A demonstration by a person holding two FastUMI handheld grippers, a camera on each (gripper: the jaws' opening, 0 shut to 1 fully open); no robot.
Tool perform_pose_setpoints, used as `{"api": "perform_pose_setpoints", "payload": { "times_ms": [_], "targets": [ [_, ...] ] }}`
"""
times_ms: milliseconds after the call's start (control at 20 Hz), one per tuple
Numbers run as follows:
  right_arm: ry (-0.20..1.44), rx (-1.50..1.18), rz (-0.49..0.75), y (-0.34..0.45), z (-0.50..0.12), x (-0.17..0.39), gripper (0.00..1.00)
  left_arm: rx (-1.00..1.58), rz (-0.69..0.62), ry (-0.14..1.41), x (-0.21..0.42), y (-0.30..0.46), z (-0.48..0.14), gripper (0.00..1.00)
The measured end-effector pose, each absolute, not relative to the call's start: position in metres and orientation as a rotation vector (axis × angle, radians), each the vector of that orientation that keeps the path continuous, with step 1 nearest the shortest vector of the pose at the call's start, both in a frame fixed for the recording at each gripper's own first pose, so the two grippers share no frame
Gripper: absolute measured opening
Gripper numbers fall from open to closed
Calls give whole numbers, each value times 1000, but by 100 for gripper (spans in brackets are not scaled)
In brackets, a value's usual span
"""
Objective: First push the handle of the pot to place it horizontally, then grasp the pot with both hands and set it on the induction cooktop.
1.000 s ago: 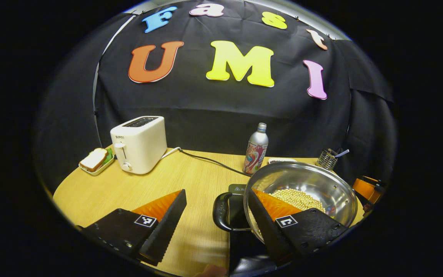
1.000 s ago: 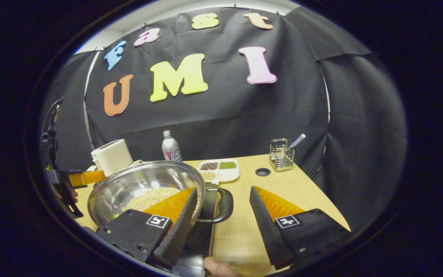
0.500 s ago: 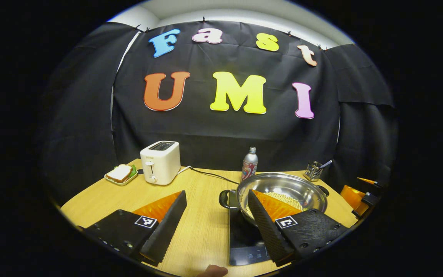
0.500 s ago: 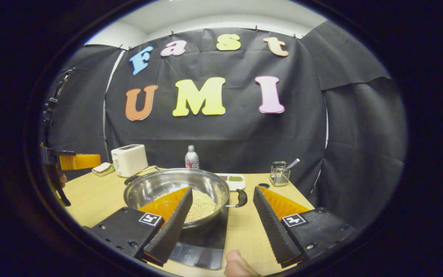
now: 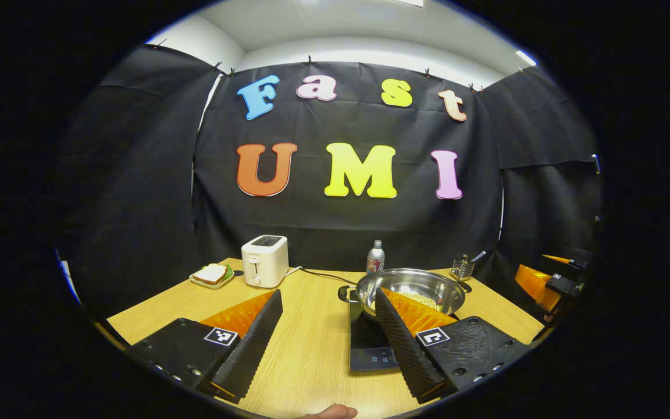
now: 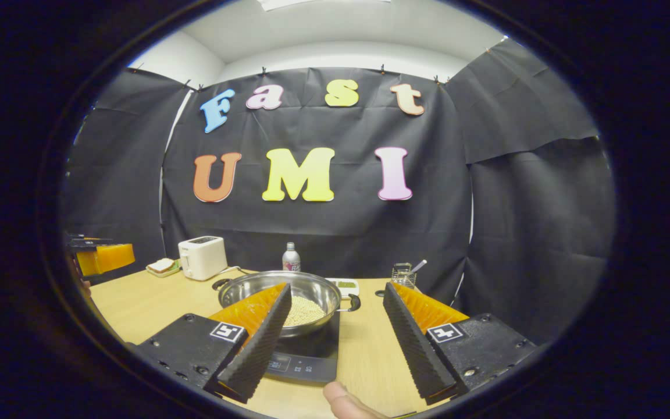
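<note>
Both grippers have pulled back from the pot since a second ago: then each had a finger at the pot's rim beside a handle, and now the pot looks smaller and stands farther off in both views.

In the left gripper view the left gripper [image 5: 329, 337] hangs over the pale wooden table [image 5: 312, 355] with its jaws wide apart and nothing between them. In the right gripper view the right gripper [image 6: 335, 337] stands equally wide and empty, with a fingertip of the person's hand [image 6: 344, 401] at the bottom edge.

Just beyond them the round stainless-steel pot [image 6: 306, 291], with small pale beans [image 6: 303, 311] in its bottom and black loop handles out to either side, sits on the flat black induction cooktop [image 6: 306, 355]. The pot is in the same place on the cooktop as half a second ago.

Behind the pot stand a slim silver bottle with a printed label [image 5: 375, 258], a wire-mesh utensil holder [image 5: 462, 267] and a white divided tray of grains [image 6: 346, 285]. Farther left are a white two-slot toaster [image 5: 264, 260] with its dark cord trailing across the table, and a sandwich on a small pale dish [image 5: 211, 274].

The printing on the bottle label and the small marks on the cooktop panel are too small to read.
</note>
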State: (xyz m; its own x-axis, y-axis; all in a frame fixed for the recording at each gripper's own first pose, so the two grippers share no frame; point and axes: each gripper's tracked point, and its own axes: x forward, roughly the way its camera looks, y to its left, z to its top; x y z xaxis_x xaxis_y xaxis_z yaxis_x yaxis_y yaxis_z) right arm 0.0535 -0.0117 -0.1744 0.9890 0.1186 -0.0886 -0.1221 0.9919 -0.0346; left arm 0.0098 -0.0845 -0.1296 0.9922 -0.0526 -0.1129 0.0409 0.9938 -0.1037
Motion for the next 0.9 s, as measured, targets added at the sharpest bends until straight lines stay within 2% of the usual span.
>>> {"api": "perform_pose_setpoints", "payload": {
  "times_ms": [300,550,900],
  "targets": [
    [86,-13,94,-22,-145,12,99,-117,-79,70,-25,-78,-95,95],
    [75,3,83,-33,-119,-10,99,-64,-3,9,-40,-59,-64,96],
    [55,62,48,-66,-83,-46,99,-70,-62,-32,-70,-82,-35,95]
  ]
}}
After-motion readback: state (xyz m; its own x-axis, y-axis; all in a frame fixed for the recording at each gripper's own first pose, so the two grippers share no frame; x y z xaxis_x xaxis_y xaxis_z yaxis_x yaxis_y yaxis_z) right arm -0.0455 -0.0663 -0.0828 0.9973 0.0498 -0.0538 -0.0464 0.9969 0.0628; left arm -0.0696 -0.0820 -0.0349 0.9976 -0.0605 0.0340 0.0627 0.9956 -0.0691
